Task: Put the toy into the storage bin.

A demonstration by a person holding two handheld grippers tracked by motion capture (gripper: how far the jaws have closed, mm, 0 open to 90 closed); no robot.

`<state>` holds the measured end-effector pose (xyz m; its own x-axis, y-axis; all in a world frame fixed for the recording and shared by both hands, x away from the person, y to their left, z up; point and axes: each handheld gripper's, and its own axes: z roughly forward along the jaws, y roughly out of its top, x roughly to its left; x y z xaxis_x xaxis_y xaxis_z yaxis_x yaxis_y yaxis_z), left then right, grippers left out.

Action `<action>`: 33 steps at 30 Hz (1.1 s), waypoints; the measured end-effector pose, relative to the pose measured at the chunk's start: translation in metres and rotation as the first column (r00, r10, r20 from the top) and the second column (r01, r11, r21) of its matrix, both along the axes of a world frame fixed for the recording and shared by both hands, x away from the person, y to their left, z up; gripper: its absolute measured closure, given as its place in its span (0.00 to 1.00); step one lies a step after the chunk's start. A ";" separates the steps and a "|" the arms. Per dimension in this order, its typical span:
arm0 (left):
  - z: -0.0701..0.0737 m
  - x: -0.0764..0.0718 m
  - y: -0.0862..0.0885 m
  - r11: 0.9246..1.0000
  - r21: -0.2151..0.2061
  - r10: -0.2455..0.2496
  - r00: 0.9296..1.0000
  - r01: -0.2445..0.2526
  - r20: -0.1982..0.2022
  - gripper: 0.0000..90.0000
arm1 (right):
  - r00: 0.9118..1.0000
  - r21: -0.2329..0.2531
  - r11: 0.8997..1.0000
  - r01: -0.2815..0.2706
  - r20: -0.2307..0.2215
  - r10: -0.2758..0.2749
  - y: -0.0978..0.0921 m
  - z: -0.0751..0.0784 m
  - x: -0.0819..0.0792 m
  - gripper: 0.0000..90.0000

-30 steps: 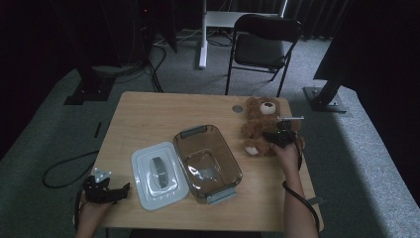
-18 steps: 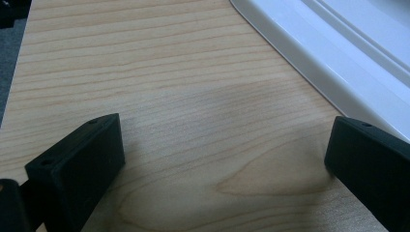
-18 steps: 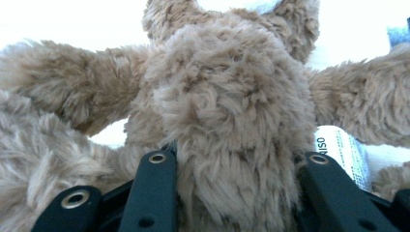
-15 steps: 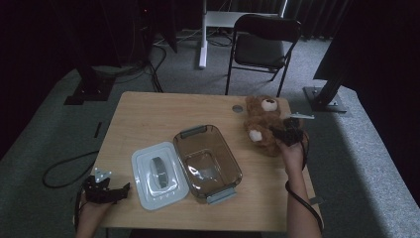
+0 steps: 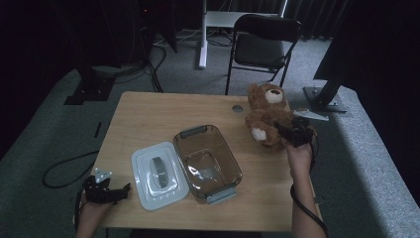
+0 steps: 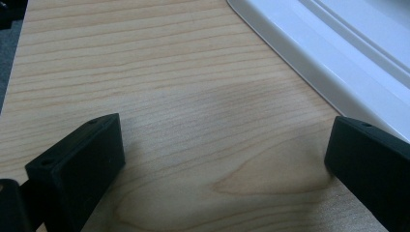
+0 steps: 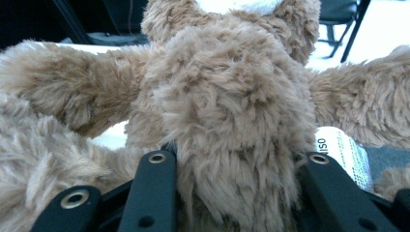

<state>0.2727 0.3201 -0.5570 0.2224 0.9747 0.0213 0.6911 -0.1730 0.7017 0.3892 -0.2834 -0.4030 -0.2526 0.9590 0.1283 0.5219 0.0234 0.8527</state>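
The right gripper (image 5: 293, 133), clamped on the bear (image 5: 266, 115), has raised it upright off the desk (image 5: 148, 119), right of the open box (image 5: 208, 161); likely it goes in next. The left gripper (image 5: 106, 191), jaws apart, rests left of the lid (image 5: 157, 174)

Dim room; grey carpet (image 5: 44, 134), black folding chair (image 5: 262, 47).

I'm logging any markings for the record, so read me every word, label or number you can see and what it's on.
"ISO": on the white tag of the teddy bear, beside the right gripper; the rest of the print on the tag is too small to read.
Lid, container and table: no readable text.
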 end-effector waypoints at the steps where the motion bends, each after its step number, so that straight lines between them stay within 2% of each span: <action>1: 0.000 0.000 0.000 1.000 0.001 -0.001 1.000 0.001 0.000 0.01 | 1.000 0.002 1.000 -0.005 0.013 0.005 0.002 0.005 -0.004 0.71; 8: 0.000 0.000 0.000 1.000 0.001 -0.001 1.000 0.001 0.000 0.01 | 0.993 -0.005 0.998 -0.062 0.099 0.062 0.021 0.031 -0.033 0.71; 12: 0.000 0.000 0.000 1.000 0.000 0.000 1.000 0.000 0.001 0.01 | 0.983 -0.003 0.992 -0.123 0.141 0.122 0.036 0.043 -0.046 0.71; 17: 0.000 0.000 0.000 1.000 0.000 -0.001 1.000 0.001 0.000 0.01 | 0.969 0.022 0.983 -0.181 0.175 0.174 0.056 0.050 -0.058 0.71; 20: 0.000 0.000 0.000 1.000 0.000 -0.001 1.000 0.001 -0.001 0.01 | 0.956 0.016 0.973 -0.232 0.190 0.225 0.073 0.052 -0.067 0.71; 27: 0.000 0.000 0.000 1.000 0.003 -0.002 1.000 0.002 -0.002 0.01 | 0.921 0.018 0.938 -0.345 0.197 0.335 0.108 0.052 -0.083 0.71; 33: 0.000 0.000 0.000 1.000 0.001 -0.002 1.000 0.002 -0.001 0.01 | 0.906 0.013 0.919 -0.395 0.172 0.387 0.131 0.040 -0.092 0.71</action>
<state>0.2727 0.3203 -0.5569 0.2239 0.9743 0.0224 0.6918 -0.1751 0.7006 0.2972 -0.1521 -0.3629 -0.6272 0.7730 0.0955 0.3334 0.1556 0.9299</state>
